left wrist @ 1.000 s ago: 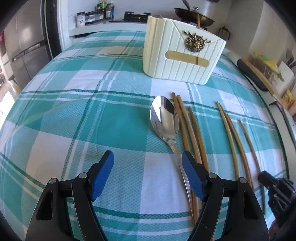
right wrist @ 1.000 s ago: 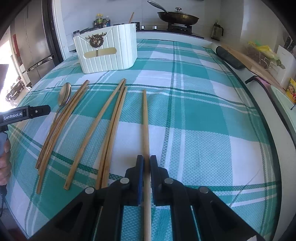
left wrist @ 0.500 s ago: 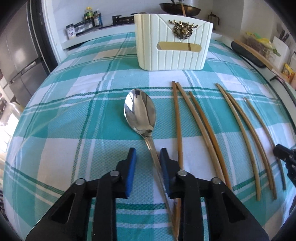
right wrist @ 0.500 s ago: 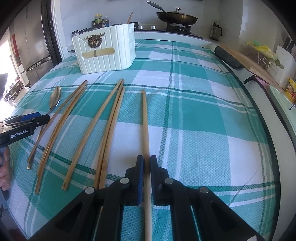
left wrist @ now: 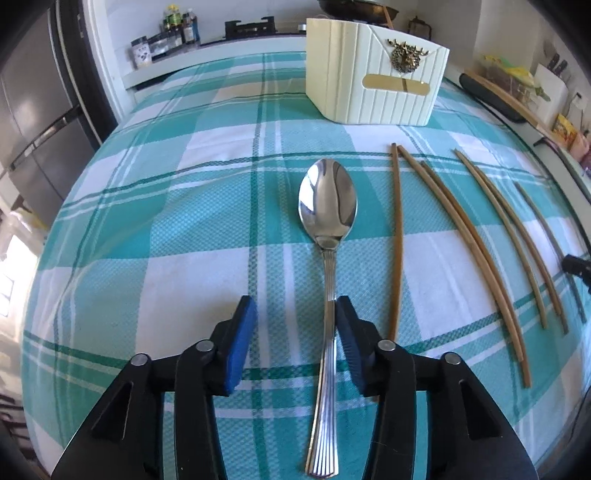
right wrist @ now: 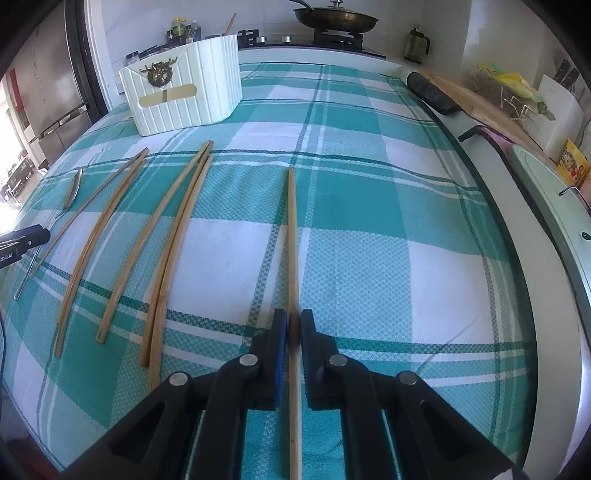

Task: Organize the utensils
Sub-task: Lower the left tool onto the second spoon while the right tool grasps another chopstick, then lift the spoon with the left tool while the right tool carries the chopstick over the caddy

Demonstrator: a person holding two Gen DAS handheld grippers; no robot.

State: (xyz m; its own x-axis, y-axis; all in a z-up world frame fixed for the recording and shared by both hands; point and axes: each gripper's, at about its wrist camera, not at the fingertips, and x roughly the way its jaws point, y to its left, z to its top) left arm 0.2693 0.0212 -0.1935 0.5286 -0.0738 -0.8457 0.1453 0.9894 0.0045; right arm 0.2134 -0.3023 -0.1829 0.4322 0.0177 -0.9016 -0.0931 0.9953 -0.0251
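Observation:
A metal spoon (left wrist: 328, 221) lies on the teal plaid cloth, bowl away from me. My left gripper (left wrist: 295, 317) is open; the spoon's handle runs between its jaws, against the right pad (left wrist: 345, 325). Several wooden chopsticks (left wrist: 397, 236) lie to the spoon's right. My right gripper (right wrist: 291, 326) is shut on one chopstick (right wrist: 292, 236) that points straight ahead over the cloth. Other chopsticks (right wrist: 173, 236) and the spoon (right wrist: 72, 192) lie to its left. A cream ribbed utensil holder (left wrist: 376, 88) stands at the back; it also shows in the right wrist view (right wrist: 184, 96).
The left gripper tip (right wrist: 22, 243) shows at the right wrist view's left edge. A stove with a pan (right wrist: 336, 18), spice jars (left wrist: 166, 33), a fridge (left wrist: 33, 110) and a cutting board (right wrist: 476, 107) surround the table.
My left gripper has opened wider and shifted, so the spoon sits farther right between its jaws. My right gripper stays shut on the chopstick, which has moved little.

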